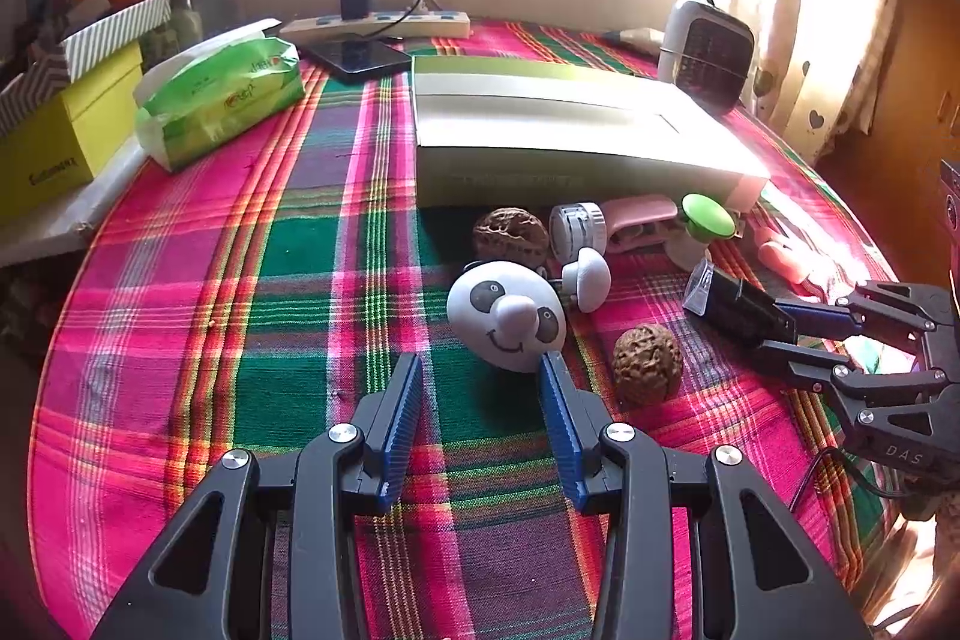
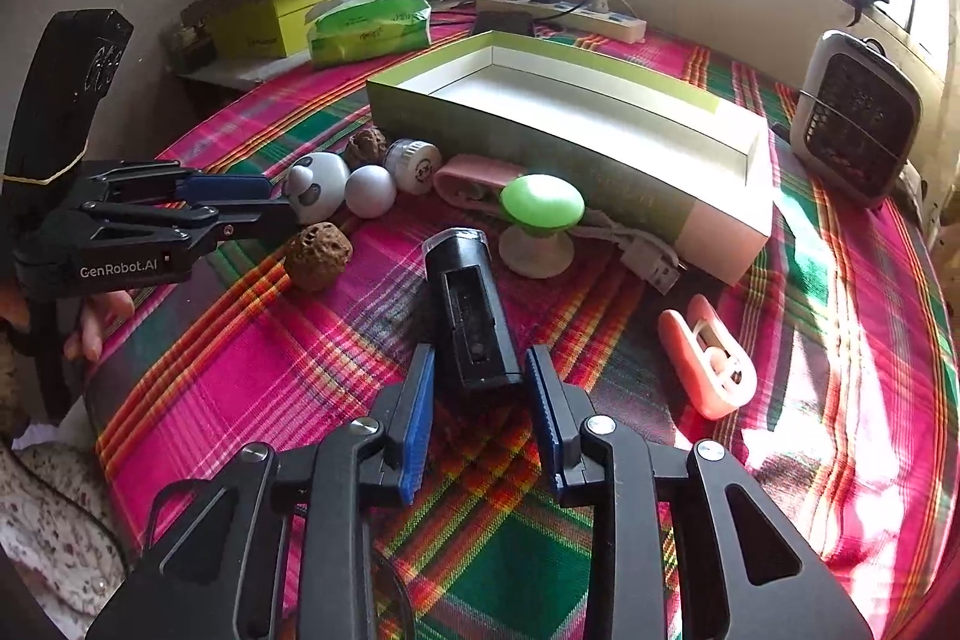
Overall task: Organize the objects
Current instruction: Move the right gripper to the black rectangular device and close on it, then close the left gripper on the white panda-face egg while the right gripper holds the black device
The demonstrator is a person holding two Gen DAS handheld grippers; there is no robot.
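Observation:
My right gripper [image 2: 480,351] is shut on the near end of a black flashlight-like device [image 2: 471,304], which lies on the plaid cloth with its clear end pointing away. The left wrist view shows that device [image 1: 735,304] between the right gripper's fingers [image 1: 810,317]. My left gripper [image 1: 483,361] is open, and a white panda toy [image 1: 504,316] sits just past its tips, touching neither pad. Two walnuts [image 1: 648,364] [image 1: 510,235], a white ball knob [image 2: 370,190], a white cap [image 2: 414,163], a pink case [image 2: 474,178] and a green mushroom knob [image 2: 540,202] lie before an open green box [image 2: 648,196].
A salmon-pink clip [image 2: 708,364] and a USB cable [image 2: 648,256] lie right of the device. A small heater [image 2: 855,130] stands at the back right. A tissue pack [image 1: 222,100], yellow boxes [image 1: 66,136], a phone [image 1: 360,58] and a power strip [image 1: 378,22] line the far side.

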